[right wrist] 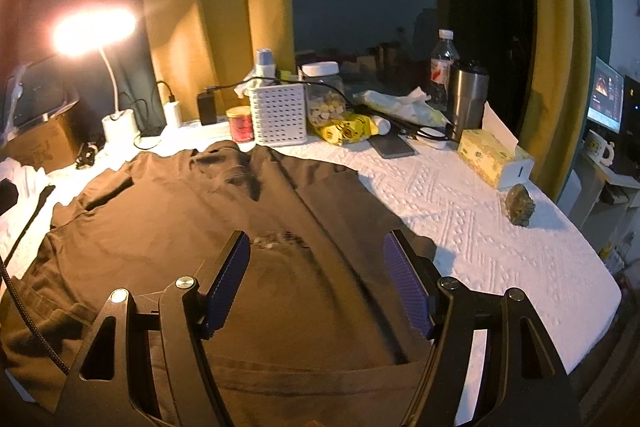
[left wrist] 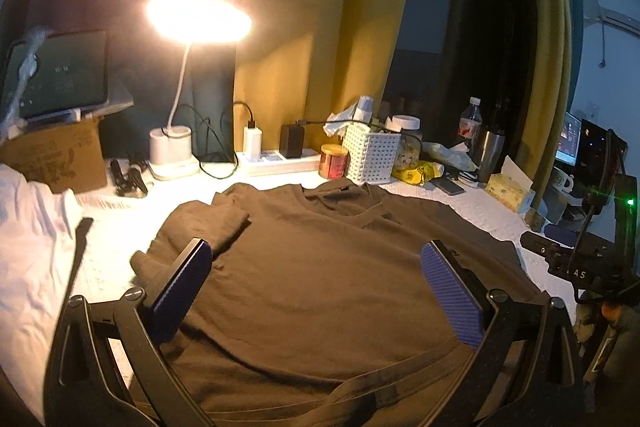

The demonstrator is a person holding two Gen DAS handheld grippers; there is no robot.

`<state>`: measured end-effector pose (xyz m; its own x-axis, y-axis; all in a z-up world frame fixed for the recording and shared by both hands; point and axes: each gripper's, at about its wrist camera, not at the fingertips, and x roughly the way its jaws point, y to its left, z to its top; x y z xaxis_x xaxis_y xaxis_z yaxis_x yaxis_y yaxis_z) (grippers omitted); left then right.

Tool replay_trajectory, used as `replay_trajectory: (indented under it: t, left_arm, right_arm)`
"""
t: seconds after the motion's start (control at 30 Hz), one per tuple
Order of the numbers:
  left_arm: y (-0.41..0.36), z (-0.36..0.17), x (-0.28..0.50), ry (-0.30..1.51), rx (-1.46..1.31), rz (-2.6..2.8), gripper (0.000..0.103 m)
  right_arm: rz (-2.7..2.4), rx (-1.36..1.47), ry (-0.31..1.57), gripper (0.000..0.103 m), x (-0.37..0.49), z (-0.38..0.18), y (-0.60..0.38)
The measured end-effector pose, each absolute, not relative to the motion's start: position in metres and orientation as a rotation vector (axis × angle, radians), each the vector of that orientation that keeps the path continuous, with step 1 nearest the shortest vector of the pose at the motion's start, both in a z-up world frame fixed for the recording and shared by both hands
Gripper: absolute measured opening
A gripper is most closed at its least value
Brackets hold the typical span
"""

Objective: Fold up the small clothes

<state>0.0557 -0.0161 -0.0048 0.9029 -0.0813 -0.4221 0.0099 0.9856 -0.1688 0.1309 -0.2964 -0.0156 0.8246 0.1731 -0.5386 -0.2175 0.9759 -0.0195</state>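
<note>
Matt brown cloth T-shirt (left wrist: 320, 291) lies on white embossed quilted cover (right wrist: 480, 227).

Brown shirt (left wrist: 320, 287) on white-covered table (right wrist: 500, 235)

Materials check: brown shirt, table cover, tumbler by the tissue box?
Brown shirt: soft matte knit, probably cotton; it drapes and creases. Table cover: white quilted or embossed fabric or paper, judging by its raised diamond pattern. Tumbler: brushed stainless steel by its grey sheen, with a dark lid.
</note>
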Motion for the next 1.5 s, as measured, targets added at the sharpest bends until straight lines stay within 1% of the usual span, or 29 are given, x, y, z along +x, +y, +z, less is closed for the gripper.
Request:
replay_trajectory:
  t: [0.3, 0.67, 0.9, 1.07, 1.2, 1.23, 1.27, 1.3, 1.37, 1.47, 1.5]
  left_arm:
    - [-0.026, -0.011, 0.09, 0.526, -0.168, -0.032, 0.102]
    - [-0.024, -0.015, 0.123, 0.588, -0.183, 0.0, 0.102]
    - [-0.022, -0.023, 0.145, 0.636, -0.178, 0.017, 0.102]
    - [-0.015, -0.029, 0.158, 0.665, -0.2, 0.031, 0.102]
    - [-0.011, -0.031, 0.162, 0.674, -0.208, 0.024, 0.102]
    - [-0.011, -0.032, 0.162, 0.676, -0.21, 0.021, 0.102]
    - [-0.011, -0.032, 0.163, 0.681, -0.213, 0.015, 0.102]
    - [-0.011, -0.032, 0.164, 0.683, -0.215, 0.01, 0.102]
    - [-0.011, -0.032, 0.163, 0.683, -0.215, 0.0, 0.102]
    - [-0.008, -0.031, 0.161, 0.679, -0.219, -0.01, 0.102]
    - [-0.006, -0.031, 0.16, 0.677, -0.223, -0.013, 0.102]
  right_arm:
    - [0.186, -0.068, 0.626, 0.073, 0.177, -0.023, -0.327]
    - [0.228, -0.028, 0.782, 0.073, 0.25, -0.049, -0.353]
    - [0.297, 0.029, 0.907, 0.073, 0.294, -0.076, -0.359]
    - [0.328, 0.023, 0.973, 0.073, 0.314, -0.091, -0.354]
    - [0.346, 0.0, 0.96, 0.072, 0.309, -0.094, -0.35]
    - [0.349, -0.01, 0.956, 0.07, 0.307, -0.095, -0.349]
    - [0.351, -0.026, 0.95, 0.059, 0.306, -0.095, -0.346]
    - [0.353, -0.048, 0.95, 0.055, 0.304, -0.096, -0.343]
    - [0.332, -0.1, 0.944, 0.025, 0.301, -0.096, -0.337]
    - [0.337, -0.112, 0.947, 0.01, 0.298, -0.095, -0.334]
    - [0.337, -0.11, 0.944, 0.01, 0.296, -0.094, -0.334]
